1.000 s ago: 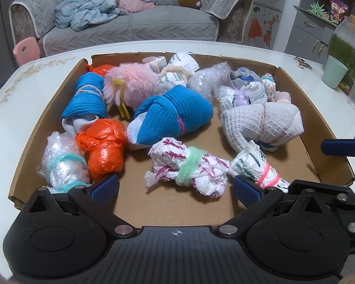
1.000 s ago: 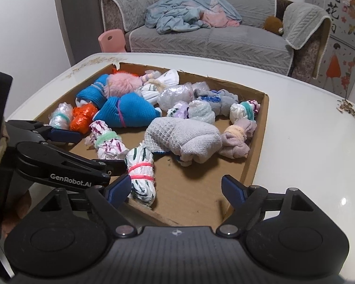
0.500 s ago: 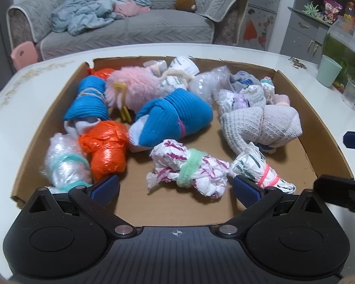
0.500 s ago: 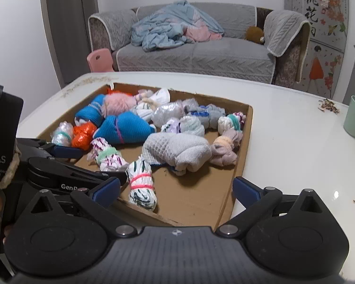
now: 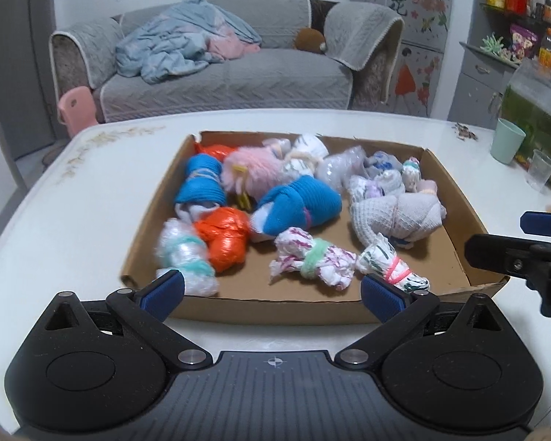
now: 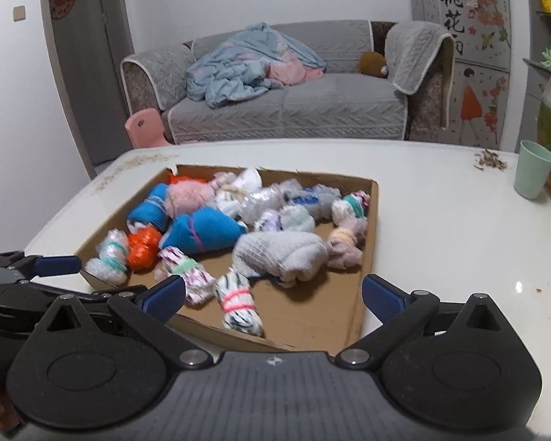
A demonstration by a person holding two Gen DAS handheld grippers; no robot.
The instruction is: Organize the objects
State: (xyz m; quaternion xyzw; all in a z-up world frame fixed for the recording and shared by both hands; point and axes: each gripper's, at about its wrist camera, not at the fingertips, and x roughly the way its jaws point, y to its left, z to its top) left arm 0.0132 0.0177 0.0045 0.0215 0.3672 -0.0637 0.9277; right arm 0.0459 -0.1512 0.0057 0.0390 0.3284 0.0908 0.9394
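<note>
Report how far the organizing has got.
Done: the tied bundles all lie inside the cardboard tray, including the pink-banded bundle at its near edge. In hand: nothing; the left gripper and right gripper are both open and empty. Left: no loose bundles visible on the table.

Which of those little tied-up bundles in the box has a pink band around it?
The white, green-streaked bundle at the cardboard tray's near right corner. Its pink band is wound several times; the neighbouring pink-patterned bundle wears a green band.

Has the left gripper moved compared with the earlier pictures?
Yes. The left gripper has pulled back and risen: its fingers, earlier over the floor of the shallow brown cardboard box, now sit at its near wall.
</note>
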